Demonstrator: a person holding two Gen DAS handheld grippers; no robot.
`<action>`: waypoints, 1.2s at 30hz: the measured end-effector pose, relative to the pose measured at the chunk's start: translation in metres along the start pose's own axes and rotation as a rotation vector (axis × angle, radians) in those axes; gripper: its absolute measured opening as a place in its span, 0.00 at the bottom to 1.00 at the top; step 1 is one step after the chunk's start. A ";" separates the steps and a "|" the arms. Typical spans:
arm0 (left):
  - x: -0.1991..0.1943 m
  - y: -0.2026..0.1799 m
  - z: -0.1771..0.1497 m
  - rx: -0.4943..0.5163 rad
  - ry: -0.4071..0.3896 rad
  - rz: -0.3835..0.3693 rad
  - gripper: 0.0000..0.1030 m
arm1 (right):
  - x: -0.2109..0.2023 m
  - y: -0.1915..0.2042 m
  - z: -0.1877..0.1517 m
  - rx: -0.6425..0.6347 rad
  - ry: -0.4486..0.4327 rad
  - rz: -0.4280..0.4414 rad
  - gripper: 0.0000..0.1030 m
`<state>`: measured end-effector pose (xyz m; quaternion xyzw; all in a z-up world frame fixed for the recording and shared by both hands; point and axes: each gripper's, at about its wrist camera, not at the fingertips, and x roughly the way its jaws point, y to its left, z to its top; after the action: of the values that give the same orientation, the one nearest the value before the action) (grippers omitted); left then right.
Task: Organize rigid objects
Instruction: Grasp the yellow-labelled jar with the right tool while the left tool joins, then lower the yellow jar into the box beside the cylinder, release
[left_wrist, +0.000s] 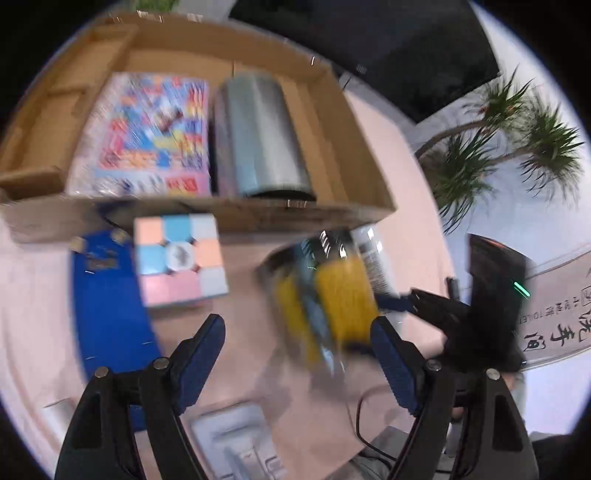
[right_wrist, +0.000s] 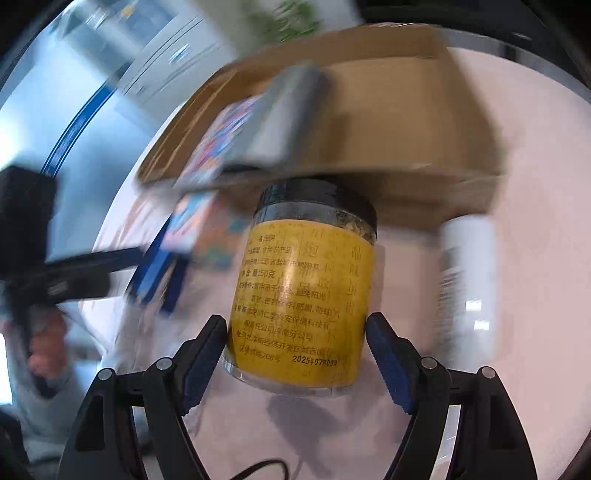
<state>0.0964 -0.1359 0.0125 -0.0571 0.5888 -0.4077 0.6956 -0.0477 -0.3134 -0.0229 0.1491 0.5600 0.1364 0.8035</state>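
The right gripper (right_wrist: 295, 332) clamps a clear plastic jar (right_wrist: 303, 295) with a yellow label and black lid — both blue pads press against the jar's lower sides, and the jar hangs lifted above the pale pink table (right_wrist: 535, 258), casting a shadow below it. The left gripper (left_wrist: 297, 332) has its jaws spread wide and holds nothing. In the left wrist view the same jar appears blurred just ahead of the left gripper's right finger. A cardboard box (left_wrist: 369, 177) sits beyond on the table; inside it lie a colourful printed flat pack (left_wrist: 155, 133) and, beside it, a grey cylinder (left_wrist: 262, 136) on its side. Outside the box, near its front wall, a pastel puzzle cube (left_wrist: 181, 258) rests partly on a blue book (left_wrist: 110, 302). A white bottle (right_wrist: 467, 284) stands just right of the jar — blurred.
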 end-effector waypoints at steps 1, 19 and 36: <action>0.008 0.002 0.001 -0.006 0.018 -0.005 0.78 | 0.005 0.013 -0.002 -0.040 0.030 0.031 0.75; -0.025 -0.045 0.010 0.091 -0.124 0.016 0.79 | -0.012 0.031 0.015 0.008 -0.050 0.095 0.83; 0.042 -0.040 0.157 0.098 -0.015 -0.035 0.77 | -0.028 -0.049 0.140 0.136 -0.161 0.020 0.83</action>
<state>0.2110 -0.2518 0.0494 -0.0364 0.5618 -0.4477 0.6947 0.0776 -0.3814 0.0277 0.2194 0.5003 0.0935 0.8324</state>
